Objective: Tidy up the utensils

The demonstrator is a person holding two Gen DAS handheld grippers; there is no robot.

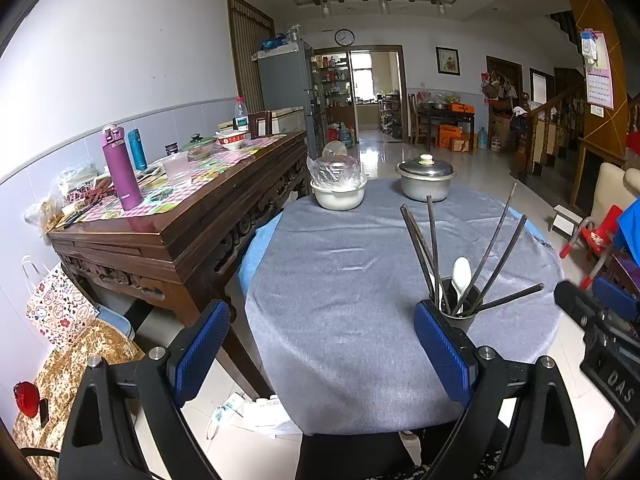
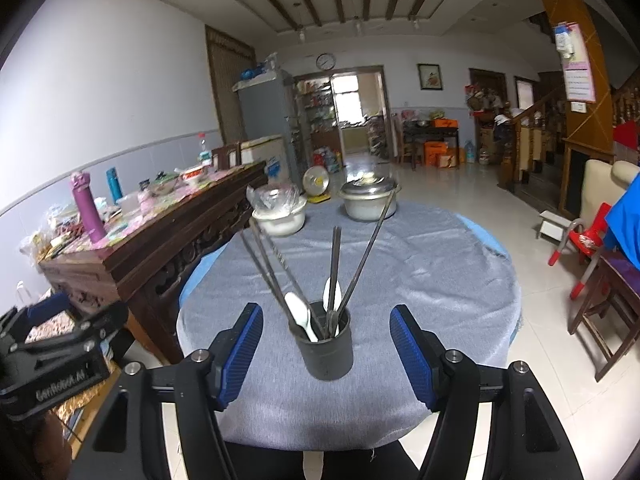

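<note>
A dark cup (image 2: 326,350) stands on the grey cloth of the round table (image 2: 420,276), holding several dark chopsticks (image 2: 335,264) and two white spoons (image 2: 298,312). My right gripper (image 2: 326,314) is open; the cup sits between its blue pads (image 2: 412,352) with a gap on each side. In the left wrist view the cup (image 1: 460,316) stands just right of my left gripper (image 1: 320,312), which is open over bare cloth with nothing in it. The right gripper (image 1: 596,312) shows at that view's right edge.
A white pot under a plastic bag (image 1: 338,194) and a lidded metal pot (image 1: 426,180) sit at the table's far side. A carved wooden sideboard (image 1: 180,232) with bottles stands close on the left. A red child's chair (image 2: 584,240) is on the right.
</note>
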